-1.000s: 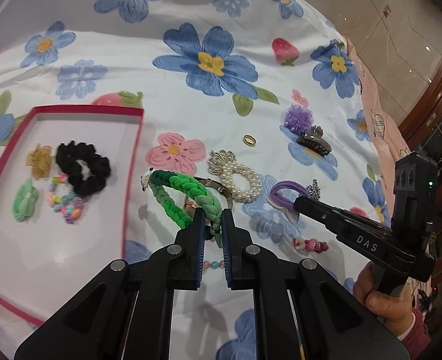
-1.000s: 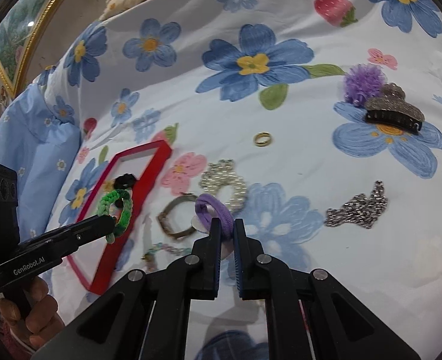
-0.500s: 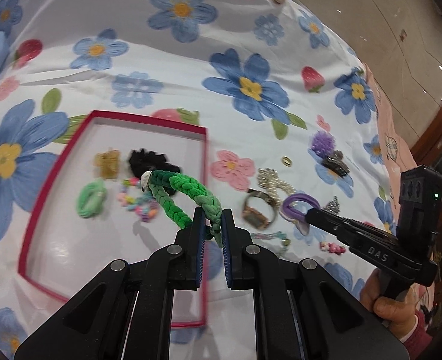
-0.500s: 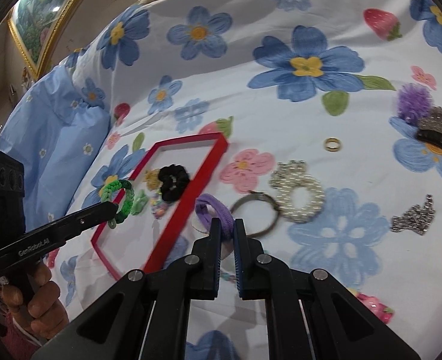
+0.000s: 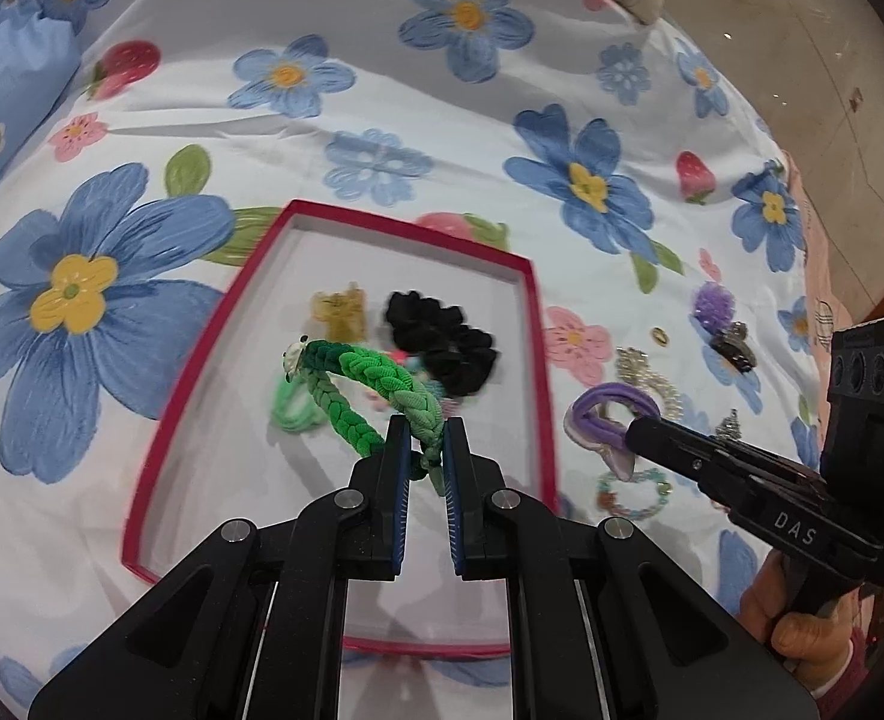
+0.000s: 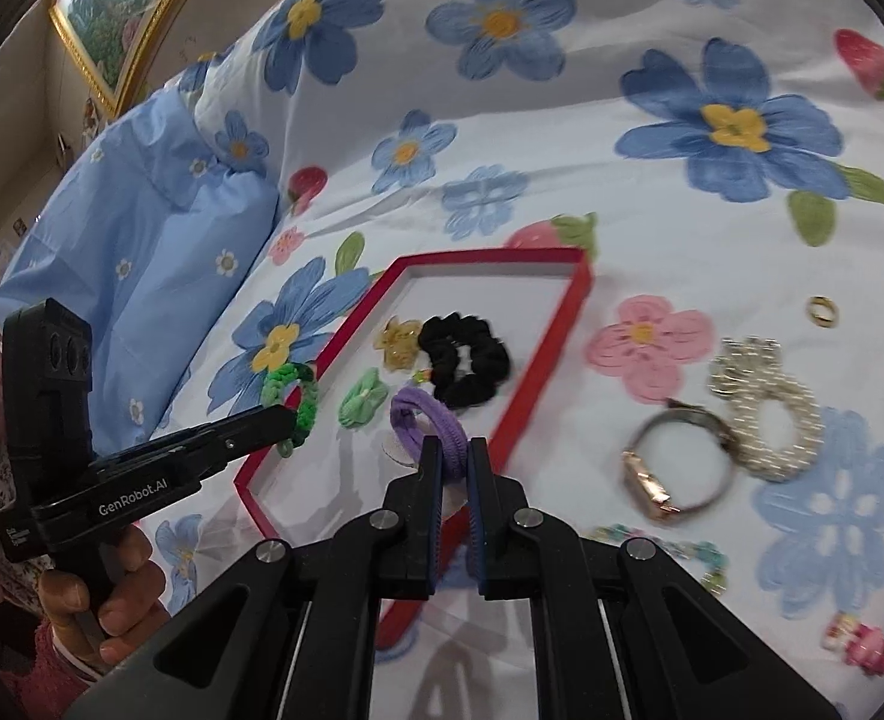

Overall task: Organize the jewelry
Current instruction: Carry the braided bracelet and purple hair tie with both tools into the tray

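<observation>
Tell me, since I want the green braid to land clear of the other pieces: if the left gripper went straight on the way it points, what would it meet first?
Probably the box floor near the black scrunchie. The left gripper, shut on the green braid, aims there, though depth is unclear.

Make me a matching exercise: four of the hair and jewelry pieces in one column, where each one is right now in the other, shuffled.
1. green braided hair tie
2. purple hair tie
3. black scrunchie
4. gold ring

A. lying inside the red tray
B. pinched in the right hand-held gripper
C. lying on the flowered bedsheet, outside the tray
D. pinched in the left hand-held gripper

Pairs: 1-D, 2-B, 3-A, 4-C
</observation>
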A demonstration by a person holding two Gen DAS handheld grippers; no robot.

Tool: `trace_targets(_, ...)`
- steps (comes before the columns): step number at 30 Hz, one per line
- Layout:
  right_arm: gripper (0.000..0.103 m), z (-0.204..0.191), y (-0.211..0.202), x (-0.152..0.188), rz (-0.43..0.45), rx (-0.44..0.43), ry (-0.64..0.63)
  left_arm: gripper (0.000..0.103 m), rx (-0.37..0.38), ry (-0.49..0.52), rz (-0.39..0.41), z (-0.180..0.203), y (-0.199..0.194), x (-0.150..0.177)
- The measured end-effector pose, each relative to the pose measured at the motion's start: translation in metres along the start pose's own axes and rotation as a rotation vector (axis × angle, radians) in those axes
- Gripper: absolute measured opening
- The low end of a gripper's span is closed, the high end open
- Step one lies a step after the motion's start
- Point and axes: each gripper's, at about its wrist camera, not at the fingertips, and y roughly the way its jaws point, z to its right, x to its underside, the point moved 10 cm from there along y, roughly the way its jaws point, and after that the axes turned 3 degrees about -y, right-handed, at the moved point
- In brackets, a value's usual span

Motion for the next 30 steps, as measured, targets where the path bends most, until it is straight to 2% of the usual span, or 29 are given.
trace_targets(6,0.008,-0.015,0.028,-0.003,-0.037,-0.027,-0.009,0.009,-0.024,-0.008,-0.033,-0.018,0.019,-0.002)
trace_targets(14,0.008,-0.015,0.063,-0.004,-0.095,-0.021,-0.002,0.009,-0.062,-0.001,-0.073,-0.032,0.045,-0.005)
trace_targets(30,0.013,-0.005,0.085,0.002,-0.167,0.0,-0.002,0.012,-0.093,0.007,-0.133,-0.038,0.066,0.003)
